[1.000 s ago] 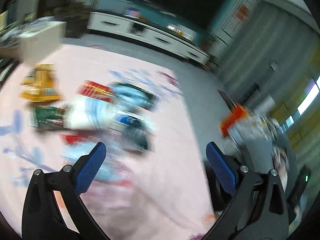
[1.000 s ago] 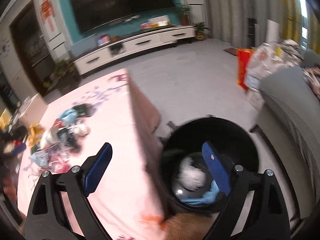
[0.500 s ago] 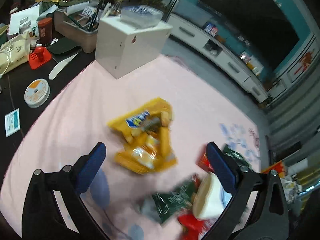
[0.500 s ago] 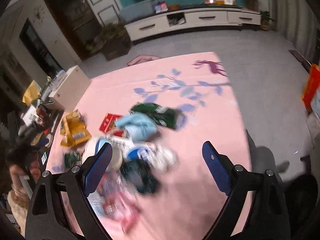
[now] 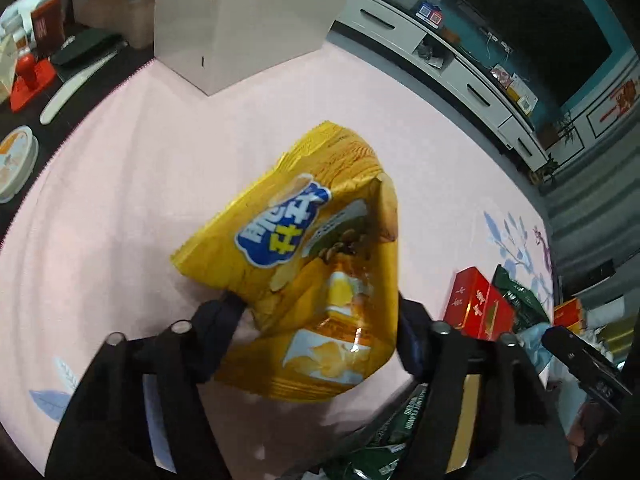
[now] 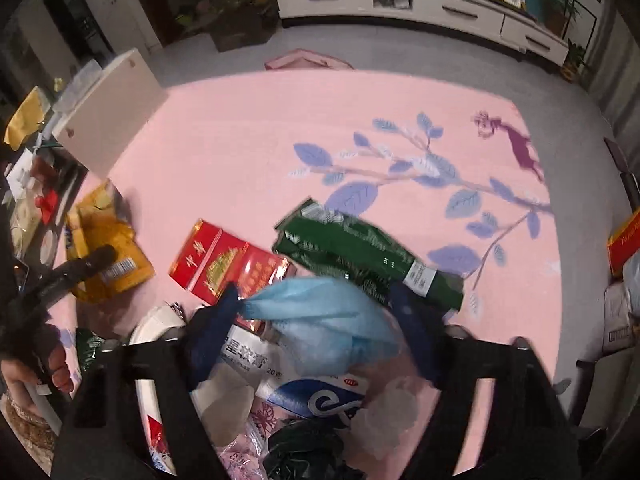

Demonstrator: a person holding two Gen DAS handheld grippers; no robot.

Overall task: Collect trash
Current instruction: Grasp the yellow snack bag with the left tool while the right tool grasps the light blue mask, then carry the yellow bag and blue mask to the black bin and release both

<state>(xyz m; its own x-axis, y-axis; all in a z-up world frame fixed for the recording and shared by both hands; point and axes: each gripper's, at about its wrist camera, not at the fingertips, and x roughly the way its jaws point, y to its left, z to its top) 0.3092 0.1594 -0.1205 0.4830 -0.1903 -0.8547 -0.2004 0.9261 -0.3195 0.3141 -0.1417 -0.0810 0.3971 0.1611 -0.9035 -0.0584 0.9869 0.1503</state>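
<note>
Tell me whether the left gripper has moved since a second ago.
Yes. The left gripper has swung away from the TV cabinet side toward the white box, and its fingers now flank the yellow chip bag.

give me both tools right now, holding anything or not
Left tool: closed on the yellow chip bag.
Right tool: fingers around the blue face mask; a firm grip cannot be told.
</note>
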